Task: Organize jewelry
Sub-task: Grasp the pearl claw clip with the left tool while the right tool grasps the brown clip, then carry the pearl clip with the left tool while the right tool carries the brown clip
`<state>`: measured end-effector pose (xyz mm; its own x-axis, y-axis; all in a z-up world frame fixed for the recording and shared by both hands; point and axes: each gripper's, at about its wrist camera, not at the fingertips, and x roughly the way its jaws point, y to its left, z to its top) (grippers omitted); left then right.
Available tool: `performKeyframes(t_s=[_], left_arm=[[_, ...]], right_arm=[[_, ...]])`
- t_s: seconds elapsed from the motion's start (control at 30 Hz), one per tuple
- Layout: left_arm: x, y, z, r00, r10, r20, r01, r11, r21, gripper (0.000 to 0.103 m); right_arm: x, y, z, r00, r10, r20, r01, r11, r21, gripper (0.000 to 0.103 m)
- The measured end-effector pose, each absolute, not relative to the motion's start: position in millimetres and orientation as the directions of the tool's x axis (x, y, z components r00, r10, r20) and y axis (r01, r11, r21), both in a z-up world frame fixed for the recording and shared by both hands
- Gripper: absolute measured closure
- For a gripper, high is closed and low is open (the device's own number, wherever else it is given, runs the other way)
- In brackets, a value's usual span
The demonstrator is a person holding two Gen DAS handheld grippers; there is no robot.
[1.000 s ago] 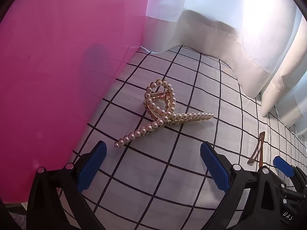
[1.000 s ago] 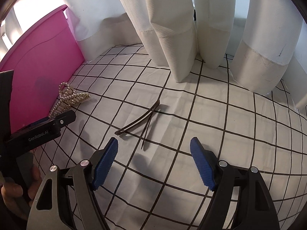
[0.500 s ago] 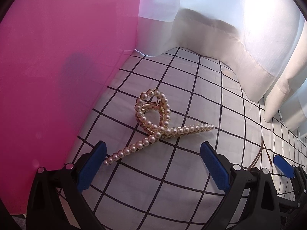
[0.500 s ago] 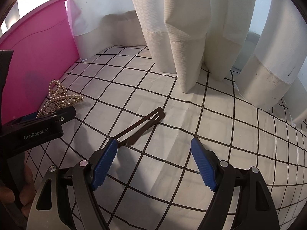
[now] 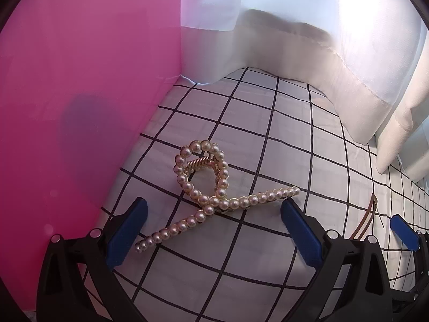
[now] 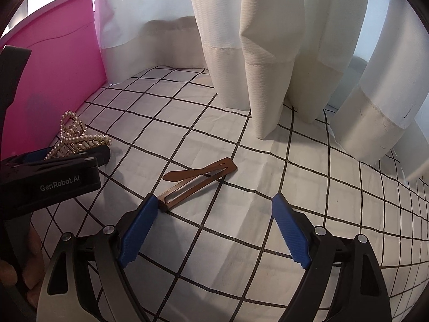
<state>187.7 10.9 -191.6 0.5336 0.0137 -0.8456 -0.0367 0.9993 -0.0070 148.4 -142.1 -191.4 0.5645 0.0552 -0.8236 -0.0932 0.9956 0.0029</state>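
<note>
A pearl hair claw (image 5: 214, 190) is seen lying on the grid-checked cloth (image 5: 281, 139) just beside the pink bin (image 5: 80, 80), framed by the wide-spread left gripper (image 5: 214, 230) — nothing held. Farther from the bin, a brown hair clip (image 6: 198, 179) is flanked by the right gripper (image 6: 214, 230), likewise spread wide, its near end just beside one blue pad (image 6: 139, 225)

Bright backlight through white curtain (image 5: 335, 26), upper-right glare, fisheye-bent edges, soft shadows
</note>
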Motion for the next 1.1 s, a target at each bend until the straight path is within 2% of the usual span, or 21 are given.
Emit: performKeyframes(t_s=[0.1,0.2,0.27,0.3,0.4,0.43,0.47,0.5,0.53,0.57,0.67,0.8,1.1], left_arm=[[188,10,-191,0.539,0.005,-0.843,-0.019,1.000,-0.006,0.008],[183,16,-189,0.547,0.006,-0.837,-0.023,1.000,-0.007,0.019],[180,18,-187,0.552,0.008,-0.834,-0.022,1.000,-0.005,0.032],[180,18,-186,0.552,0.006,-0.834,-0.021,1.000,-0.007,0.035],[178,16,-184,0.557,0.006,-0.831,-0.018,1.000,-0.004,0.055],[177,15,-184,0.558,0.004,-0.830,-0.014,1.000,-0.005,0.068],[176,13,-184,0.559,0.007,-0.829,-0.012,1.000,0.001,0.076],[174,12,-184,0.560,0.006,-0.828,-0.008,1.000,0.002,0.079],[172,10,-184,0.561,0.005,-0.828,-0.002,1.000,0.004,0.084],[171,8,-184,0.562,0.012,-0.827,0.000,1.000,0.015,0.086],[166,5,-186,0.565,0.018,-0.825,0.009,1.000,0.027,0.090],[159,0,-185,0.565,0.022,-0.825,0.020,0.999,0.040,0.094],[154,-2,-186,0.563,0.023,-0.826,0.022,0.999,0.043,0.094]], right_arm=[[150,-143,-192,0.565,0.061,-0.823,-0.101,0.995,0.005,0.021],[145,-146,-189,0.565,0.064,-0.823,-0.103,0.995,0.007,0.022],[144,-146,-188,0.566,0.060,-0.822,-0.095,0.995,0.007,0.023],[142,-147,-187,0.567,0.059,-0.822,-0.092,0.996,0.008,0.024],[139,-150,-183,0.576,0.049,-0.816,-0.093,0.996,-0.006,0.040],[139,-151,-182,0.577,0.047,-0.815,-0.094,0.995,-0.010,0.045],[138,-152,-181,0.579,0.045,-0.814,-0.096,0.995,-0.013,0.050],[137,-153,-180,0.581,0.044,-0.813,-0.096,0.995,-0.015,0.052],[136,-155,-179,0.585,0.038,-0.810,-0.093,0.995,-0.021,0.060],[135,-156,-179,0.589,0.026,-0.808,-0.088,0.996,-0.032,0.073],[133,-164,-177,0.592,0.028,-0.805,-0.084,0.996,-0.028,0.089],[126,-172,-173,0.608,0.042,-0.793,-0.087,0.996,-0.014,0.096],[126,-185,-165,0.607,0.073,-0.792,-0.068,0.997,0.040,0.096]])
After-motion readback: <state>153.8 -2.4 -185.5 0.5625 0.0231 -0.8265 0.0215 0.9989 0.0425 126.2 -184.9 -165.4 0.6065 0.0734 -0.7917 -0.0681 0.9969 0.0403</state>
